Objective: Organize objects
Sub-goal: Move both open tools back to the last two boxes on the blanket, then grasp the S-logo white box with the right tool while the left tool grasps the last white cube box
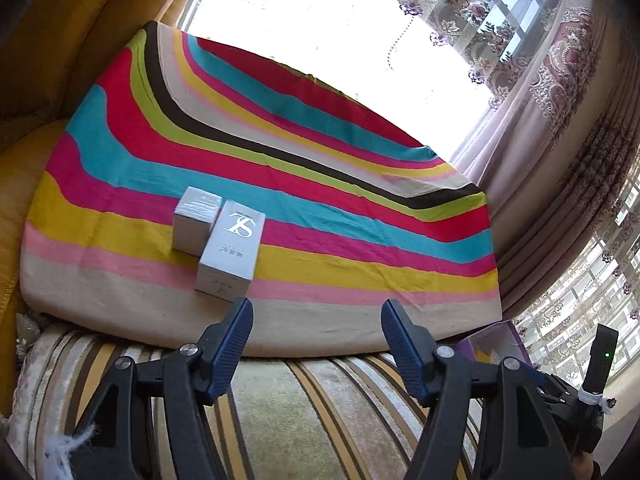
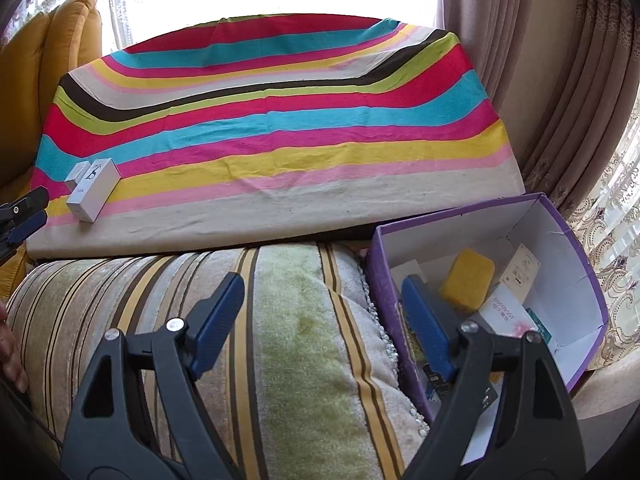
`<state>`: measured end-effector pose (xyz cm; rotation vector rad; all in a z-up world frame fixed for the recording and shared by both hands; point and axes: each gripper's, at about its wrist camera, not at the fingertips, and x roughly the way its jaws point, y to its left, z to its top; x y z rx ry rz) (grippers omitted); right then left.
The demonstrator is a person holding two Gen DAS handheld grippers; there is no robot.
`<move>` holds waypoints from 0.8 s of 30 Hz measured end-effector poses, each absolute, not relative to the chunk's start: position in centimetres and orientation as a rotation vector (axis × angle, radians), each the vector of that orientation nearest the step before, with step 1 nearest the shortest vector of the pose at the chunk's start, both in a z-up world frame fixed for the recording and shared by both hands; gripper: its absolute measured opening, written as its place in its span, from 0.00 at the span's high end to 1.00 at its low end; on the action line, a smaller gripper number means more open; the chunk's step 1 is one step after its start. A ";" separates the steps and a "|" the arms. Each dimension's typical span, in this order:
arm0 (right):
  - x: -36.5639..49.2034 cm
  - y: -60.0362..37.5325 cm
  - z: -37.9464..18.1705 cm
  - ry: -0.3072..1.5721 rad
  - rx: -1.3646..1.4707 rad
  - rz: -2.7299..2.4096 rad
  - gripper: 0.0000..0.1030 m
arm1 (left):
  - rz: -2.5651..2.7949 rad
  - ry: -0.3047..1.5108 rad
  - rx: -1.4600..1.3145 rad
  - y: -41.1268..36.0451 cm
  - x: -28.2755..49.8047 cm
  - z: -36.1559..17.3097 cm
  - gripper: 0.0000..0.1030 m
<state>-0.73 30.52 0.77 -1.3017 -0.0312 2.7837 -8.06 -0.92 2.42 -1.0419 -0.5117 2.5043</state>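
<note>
We hold the left gripper [image 1: 317,314] with its blue ribbed fingers [image 1: 234,338] spread wide and nothing between them, low over a plush cushion striped in pale green, cream and brown [image 1: 304,412]; the right gripper [image 2: 322,300] is likewise spread and holds nothing, its right-hand finger over the near corner of a purple cardboard box with a white inside [image 2: 576,240]. Ahead of both lies a flat surface under a cloth of wavy red, teal, pink, yellow, lime and brown stripes [image 1: 320,184]; near its front left part we see a larger white rectangular carton with a silver monogram [image 1: 232,246], lying flat, and a smaller white carton [image 1: 196,220] just beside it on the far left side, whether touching we cannot tell. In the right wrist view the purple box sits to the right of the cushion, below the cloth's front edge; inside it are a yellow sponge-like block [image 2: 466,280] and several white printed packages [image 2: 508,312]. A mustard-yellow sofa [image 1: 52,60] stands to the left; patterned lace curtains [image 1: 560,64] hang to the right.
</note>
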 end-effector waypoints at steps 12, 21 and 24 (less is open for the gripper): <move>-3.6 21.4 0.3 -0.112 -1.401 2.945 0.18 | 2.605 -0.495 -1.139 -5.6 -13.1 1.6 0.34; -4.9 15.6 0.1 -0.171 -1.457 3.043 0.17 | 2.540 -0.388 -1.248 -4.2 -18.9 -0.2 0.36; -5.5 13.6 0.0 -0.192 -1.473 3.074 0.17 | 2.514 -0.414 -1.297 -4.6 -20.1 -1.2 0.54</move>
